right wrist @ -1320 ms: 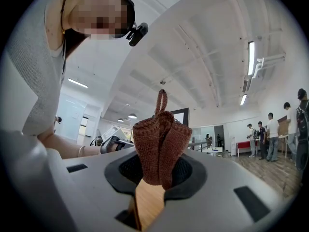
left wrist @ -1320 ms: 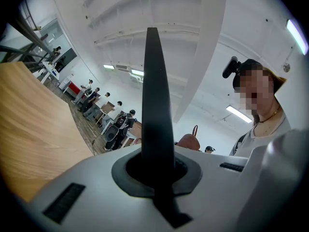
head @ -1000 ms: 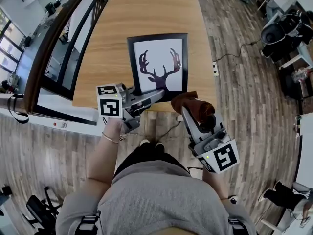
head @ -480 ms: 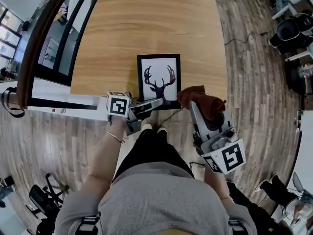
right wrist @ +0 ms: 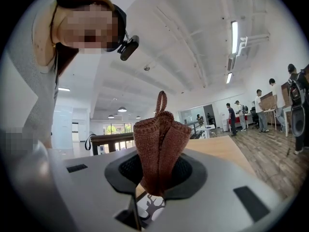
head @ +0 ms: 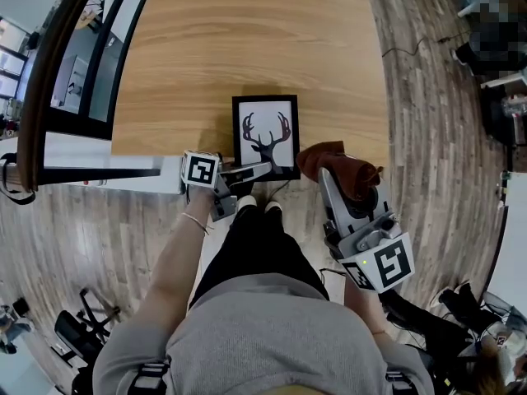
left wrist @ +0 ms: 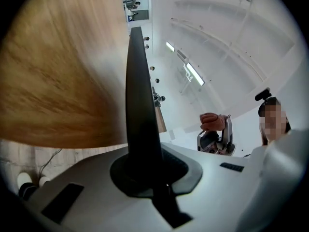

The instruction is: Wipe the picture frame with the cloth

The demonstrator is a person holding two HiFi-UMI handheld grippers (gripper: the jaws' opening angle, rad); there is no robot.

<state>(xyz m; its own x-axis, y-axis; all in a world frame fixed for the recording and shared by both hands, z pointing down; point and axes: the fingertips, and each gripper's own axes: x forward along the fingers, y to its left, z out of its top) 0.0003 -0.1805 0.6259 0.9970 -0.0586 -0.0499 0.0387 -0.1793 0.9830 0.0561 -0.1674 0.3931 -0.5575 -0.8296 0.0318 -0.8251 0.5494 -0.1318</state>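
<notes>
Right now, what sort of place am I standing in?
Probably an open-plan office or lab: a long wooden table, plank floor, ceiling strip lights, and people standing at the far end.

— We have a long wooden table (head: 247, 39) on a plank floor (head: 428, 138) of mixed grey and brown boards, yes?
— We do, and we see a dark curved handrail (head: 48, 64) along its left side.
— Overhead we find a white ceiling (right wrist: 193, 57) with strip lights (right wrist: 234, 33).
— Far back we make out bright windows (right wrist: 113, 128) and people (right wrist: 259, 108) standing.
</notes>
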